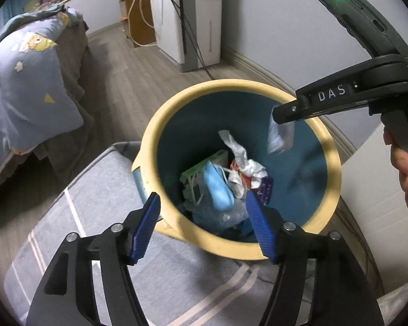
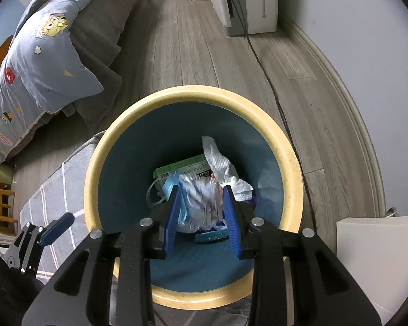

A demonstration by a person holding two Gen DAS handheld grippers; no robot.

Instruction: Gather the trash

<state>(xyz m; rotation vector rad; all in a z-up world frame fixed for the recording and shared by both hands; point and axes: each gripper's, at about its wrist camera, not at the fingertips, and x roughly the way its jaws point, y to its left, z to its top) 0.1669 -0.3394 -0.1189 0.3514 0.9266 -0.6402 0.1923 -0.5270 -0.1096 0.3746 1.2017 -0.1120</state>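
Observation:
A round bin with a cream rim [image 1: 176, 100] [image 2: 193, 92] and blue inside stands on the floor, holding a green box [image 1: 201, 167] [image 2: 182, 167], a blue mask [image 1: 217, 187], white tissue [image 1: 242, 157] [image 2: 220, 165] and clear plastic. My left gripper [image 1: 204, 217] is open at the bin's near rim, empty. My right gripper [image 2: 201, 212] is open above the bin's mouth; a blurred clear wrapper [image 2: 201, 203] lies between its fingers. In the left wrist view the right gripper's tip [image 1: 283, 114] is over the far rim, with a blurred clear wrapper [image 1: 280, 135] just below it.
A grey striped cushion [image 1: 100, 203] [image 2: 59, 190] lies beside the bin. A bed with a blue quilt [image 1: 27, 81] [image 2: 40, 62] is at left. A white appliance [image 1: 193, 19] [image 2: 247, 0] with a black cable [image 2: 272, 87] stands by the wall. A white panel [image 2: 378, 250] is at right.

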